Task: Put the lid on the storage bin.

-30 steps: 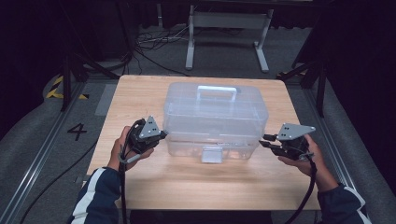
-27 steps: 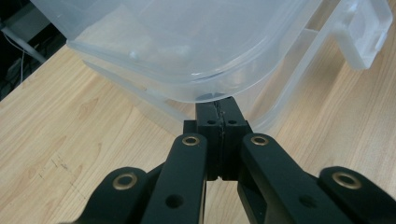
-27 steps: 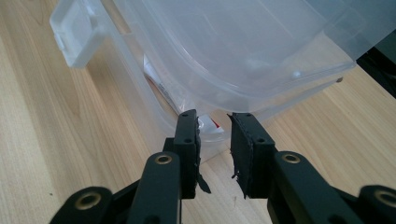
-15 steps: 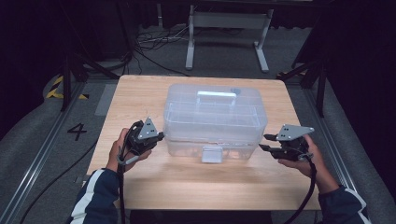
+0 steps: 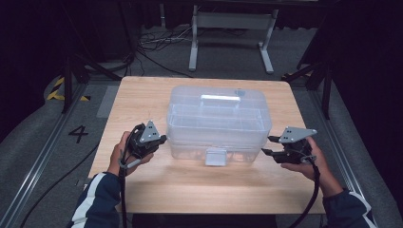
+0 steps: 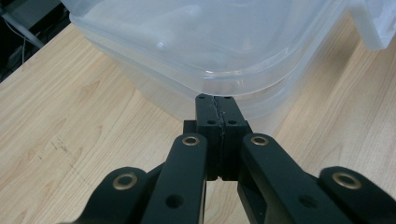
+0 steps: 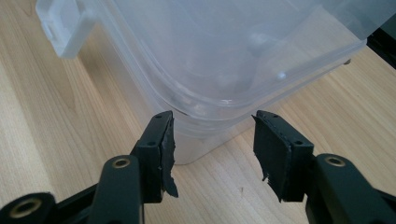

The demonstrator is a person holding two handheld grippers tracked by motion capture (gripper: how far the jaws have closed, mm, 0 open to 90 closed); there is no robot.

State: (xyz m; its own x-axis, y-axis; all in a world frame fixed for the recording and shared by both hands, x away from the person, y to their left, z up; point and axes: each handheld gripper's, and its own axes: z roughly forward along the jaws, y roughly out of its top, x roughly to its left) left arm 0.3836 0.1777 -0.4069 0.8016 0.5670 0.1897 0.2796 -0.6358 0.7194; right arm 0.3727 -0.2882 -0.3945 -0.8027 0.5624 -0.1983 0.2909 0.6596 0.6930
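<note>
High view: the clear plastic storage box (image 5: 218,121) sits mid-frame on the wooden surface (image 5: 142,95), lid on, front latch (image 5: 216,156) facing you. Your left gripper (image 5: 160,139) is at its lower-left corner, your right gripper (image 5: 267,146) at its lower-right corner.

Left gripper view: the jaws are fully closed on each other, holding nothing, tips just under the lid rim (image 6: 224,77) at centre frame. Part them before attempting any hold there.

Right gripper view: the jaws have just been opening and stand moderately apart, empty, the box corner (image 7: 201,116) just beyond the gap. Advance squarely so both pads seat under the rim, and match the left side before you lift.
</note>
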